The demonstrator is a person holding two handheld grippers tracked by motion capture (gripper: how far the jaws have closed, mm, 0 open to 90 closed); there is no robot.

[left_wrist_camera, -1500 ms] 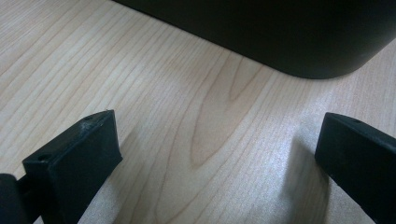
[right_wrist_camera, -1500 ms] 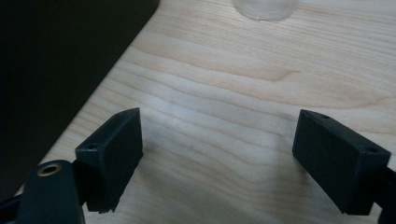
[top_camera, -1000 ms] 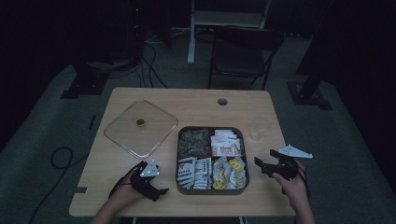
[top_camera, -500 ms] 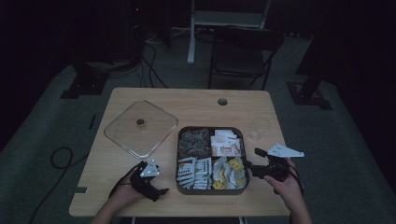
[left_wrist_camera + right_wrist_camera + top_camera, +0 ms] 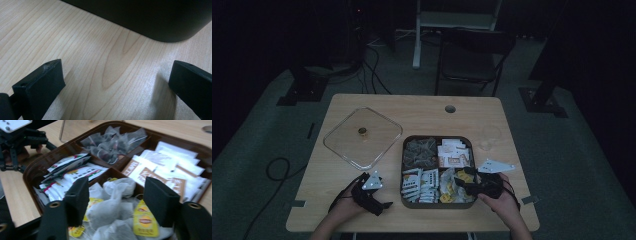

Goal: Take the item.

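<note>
Dim room aside, the right gripper (image 5: pixel 116 200), jaws just closing around heaped tea bags (image 5: pixel 110 210) but not yet clamped, risked snagging several tangled strings; left gripper (image 5: pixel 117 82) sat released.

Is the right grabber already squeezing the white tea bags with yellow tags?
Apart. In the right gripper view the right gripper's black jaws stand either side of the white paper tea bags with yellow tags, with gaps showing; they have just been closing.

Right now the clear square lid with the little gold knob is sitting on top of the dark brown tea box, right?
No. The clear square lid with the gold knob lies on the wooden table, left of the dark brown tea box, which stands open. The high view shows it.
</note>
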